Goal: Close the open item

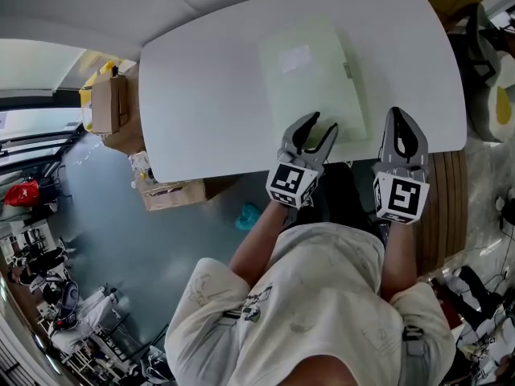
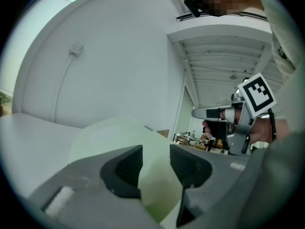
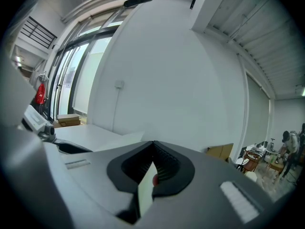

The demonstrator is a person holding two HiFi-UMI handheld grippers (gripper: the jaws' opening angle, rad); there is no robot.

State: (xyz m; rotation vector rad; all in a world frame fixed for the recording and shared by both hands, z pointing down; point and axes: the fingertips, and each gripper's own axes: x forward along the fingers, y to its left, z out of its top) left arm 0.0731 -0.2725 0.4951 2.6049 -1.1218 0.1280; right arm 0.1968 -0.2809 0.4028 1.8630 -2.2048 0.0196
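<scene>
A pale green flat case (image 1: 314,75) with a white label lies flat on the white table (image 1: 201,95), towards its right side. My left gripper (image 1: 317,132) stands open at the case's near edge, its fingertips just over that edge. In the left gripper view the case (image 2: 107,137) shows beyond and in the gap of the left gripper (image 2: 156,165), with neither pad pressing on it. My right gripper (image 1: 400,119) is shut with nothing in it, just right of the case at the table's front edge. In its own view the right gripper (image 3: 153,146) has its jaws meeting.
Cardboard boxes (image 1: 113,107) stand on the floor left of the table, another box (image 1: 173,193) under its front edge. A wooden slatted piece (image 1: 447,207) lies at my right. The person's torso (image 1: 322,296) fills the space in front of the table.
</scene>
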